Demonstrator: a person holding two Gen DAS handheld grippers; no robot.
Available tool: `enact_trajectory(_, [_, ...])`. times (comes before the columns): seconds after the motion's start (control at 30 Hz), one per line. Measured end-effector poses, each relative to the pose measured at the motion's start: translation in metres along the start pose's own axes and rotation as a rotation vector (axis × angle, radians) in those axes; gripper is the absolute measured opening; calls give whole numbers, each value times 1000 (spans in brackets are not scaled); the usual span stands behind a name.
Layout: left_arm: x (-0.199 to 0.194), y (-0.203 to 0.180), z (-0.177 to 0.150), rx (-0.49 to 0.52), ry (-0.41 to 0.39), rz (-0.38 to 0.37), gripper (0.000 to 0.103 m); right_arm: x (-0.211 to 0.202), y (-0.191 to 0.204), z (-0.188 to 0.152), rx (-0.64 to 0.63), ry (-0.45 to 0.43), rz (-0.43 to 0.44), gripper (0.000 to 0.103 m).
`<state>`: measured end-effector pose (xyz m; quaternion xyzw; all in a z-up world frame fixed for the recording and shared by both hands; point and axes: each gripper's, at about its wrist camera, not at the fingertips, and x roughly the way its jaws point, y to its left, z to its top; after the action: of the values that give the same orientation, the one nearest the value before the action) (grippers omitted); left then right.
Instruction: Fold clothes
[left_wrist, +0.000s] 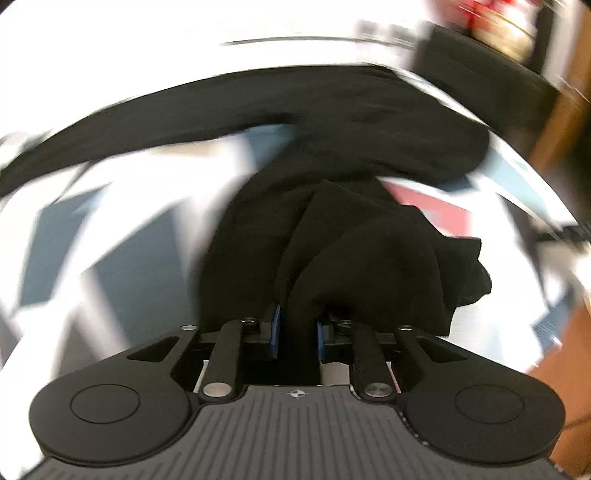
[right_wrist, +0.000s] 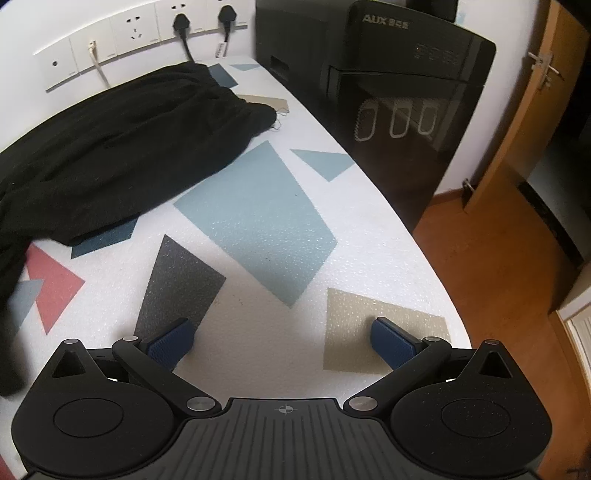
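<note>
- Left tool (left_wrist: 298, 330): clamped on a bunched fold of black garment (left_wrist: 332, 236), cloth rising between the blue pads.
- Black garment (right_wrist: 122, 147): heaped on the left of the patterned table (right_wrist: 258, 221), near the wall sockets (right_wrist: 133, 29); looks soft, limp, light, best pinched at an edge or corner.
- Right tool (right_wrist: 284, 341): spread wide, empty, above bare table.

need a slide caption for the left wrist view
Left tongs shut on a bunched fold of the black garment above the patterned table, background blurred.
</note>
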<state>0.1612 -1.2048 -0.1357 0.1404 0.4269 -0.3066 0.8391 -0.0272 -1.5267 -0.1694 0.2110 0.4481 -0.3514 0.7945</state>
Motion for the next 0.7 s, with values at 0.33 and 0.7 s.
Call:
enact_trajectory(0.33, [-59,153,-9,-317,-155,350,76,-11,70,-7,13,39,-70,102])
enact_trajectory(0.7, [-49,155,-70,-367,8,58,92,-23,138,-21,-76,80,-45,102])
